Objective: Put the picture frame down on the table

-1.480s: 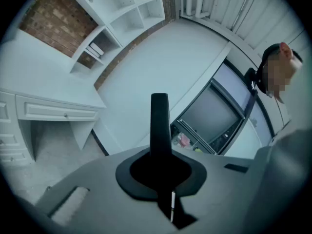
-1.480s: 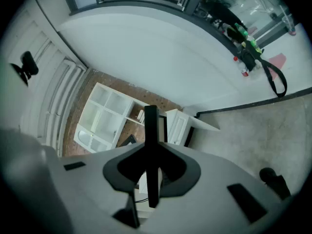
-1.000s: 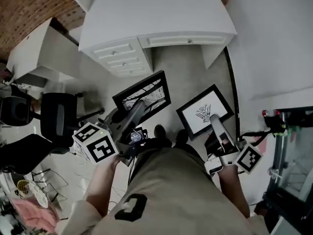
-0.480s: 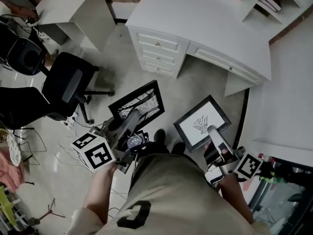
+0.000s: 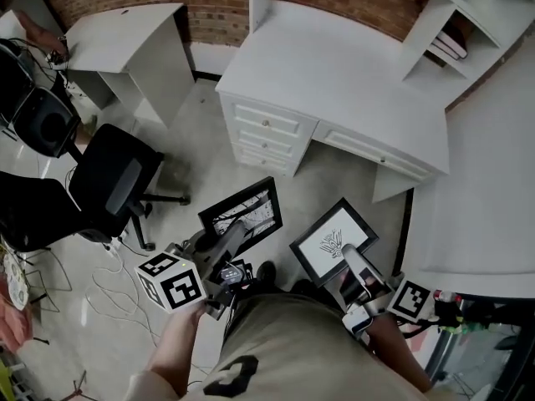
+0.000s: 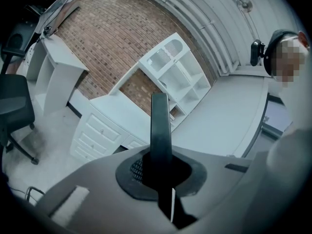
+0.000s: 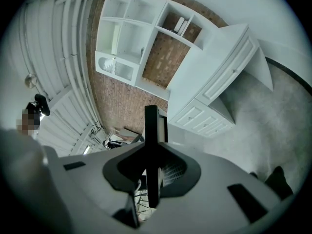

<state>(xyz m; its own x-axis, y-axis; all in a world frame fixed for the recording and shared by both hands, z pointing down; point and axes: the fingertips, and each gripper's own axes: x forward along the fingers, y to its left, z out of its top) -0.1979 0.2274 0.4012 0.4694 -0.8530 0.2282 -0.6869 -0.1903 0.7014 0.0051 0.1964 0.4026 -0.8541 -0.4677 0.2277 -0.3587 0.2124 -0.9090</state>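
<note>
I hold two black picture frames above the floor. The frame with a tree-branch print [image 5: 244,213] is edge-on between the jaws of my left gripper [image 5: 237,232], which is shut on its lower edge; in the left gripper view it is a dark upright bar [image 6: 160,126]. The frame with a plant drawing [image 5: 333,241] is clamped by my right gripper [image 5: 348,259], and its thin edge [image 7: 152,145] stands between the jaws in the right gripper view. A white desk with drawers [image 5: 334,73] stands ahead, beyond both frames.
A black office chair [image 5: 109,182] stands on the floor to the left, with a second one [image 5: 42,124] further left. A small white table [image 5: 125,40] is against the brick wall. White shelves [image 5: 468,15] rise at the desk's right. Cables [image 5: 109,282] lie on the floor.
The view has swung round, so the white desk, brick wall and shelves now lie ahead. Both grippers moved along with their frames, still gripped, and sit lower in the picture.
</note>
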